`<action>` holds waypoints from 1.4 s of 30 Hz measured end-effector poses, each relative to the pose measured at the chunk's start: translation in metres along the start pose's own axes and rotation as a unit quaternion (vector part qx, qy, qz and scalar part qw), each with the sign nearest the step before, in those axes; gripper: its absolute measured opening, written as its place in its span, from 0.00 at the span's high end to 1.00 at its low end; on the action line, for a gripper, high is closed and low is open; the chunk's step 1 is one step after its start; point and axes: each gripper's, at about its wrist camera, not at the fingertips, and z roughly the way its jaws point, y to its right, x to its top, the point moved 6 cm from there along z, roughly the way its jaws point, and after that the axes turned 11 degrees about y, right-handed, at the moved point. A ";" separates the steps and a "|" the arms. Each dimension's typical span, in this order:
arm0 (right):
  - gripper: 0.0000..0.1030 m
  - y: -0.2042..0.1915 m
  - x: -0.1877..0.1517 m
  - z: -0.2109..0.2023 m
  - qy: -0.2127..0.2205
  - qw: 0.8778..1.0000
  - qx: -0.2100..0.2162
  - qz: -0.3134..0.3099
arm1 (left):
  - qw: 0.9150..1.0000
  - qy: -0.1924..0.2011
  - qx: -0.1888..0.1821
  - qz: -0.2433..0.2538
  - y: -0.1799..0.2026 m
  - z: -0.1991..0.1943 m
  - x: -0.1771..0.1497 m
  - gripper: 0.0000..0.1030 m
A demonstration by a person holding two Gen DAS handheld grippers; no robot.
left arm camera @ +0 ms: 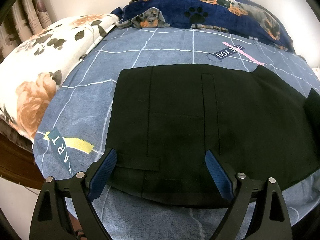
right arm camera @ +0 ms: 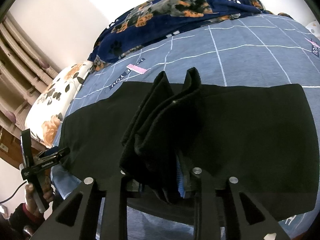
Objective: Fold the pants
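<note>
black pants (left arm camera: 200,120) flat between open left gripper (left arm camera: 161,160)

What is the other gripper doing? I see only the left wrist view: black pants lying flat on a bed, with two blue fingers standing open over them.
Observer: The right gripper pinches a bunched fold of the black pants; the fold stands up between its fingers.
Operator: Who holds the gripper I look through?
Observer: A hand with a dark red sleeve holds the left gripper at the bed's near edge.
Operator: Where do the pants end on the right?
Observer: Their right end lies flat on the blue checked sheet, fully on the bed.
</note>
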 end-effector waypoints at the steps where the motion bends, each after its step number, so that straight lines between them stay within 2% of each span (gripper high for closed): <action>1: 0.73 0.000 0.000 0.000 0.000 1.000 0.000 -0.001 | 1.000 0.000 0.000 0.000 0.000 0.000 -0.001 0.12; 11: 0.72 -0.002 -0.002 0.001 -0.003 1.000 0.001 -0.009 | 1.000 -0.001 0.000 0.000 0.000 0.001 -0.001 0.12; 19: 0.72 -0.014 -0.007 0.002 -0.007 0.999 -0.007 -0.052 | 1.000 -0.001 -0.001 -0.001 0.000 0.001 -0.001 0.12; 32: 0.72 -0.020 -0.013 0.007 -0.019 0.998 0.003 -0.058 | 1.000 -0.002 -0.001 0.001 0.001 0.003 -0.003 0.11; 40: 0.55 -0.028 -0.020 0.010 -0.041 0.998 0.039 -0.042 | 1.000 -0.003 0.000 0.001 0.002 0.004 -0.003 0.11; 42: 0.46 -0.031 -0.023 0.010 -0.049 0.997 0.057 -0.032 | 1.000 -0.003 -0.001 0.000 0.002 0.004 -0.003 0.11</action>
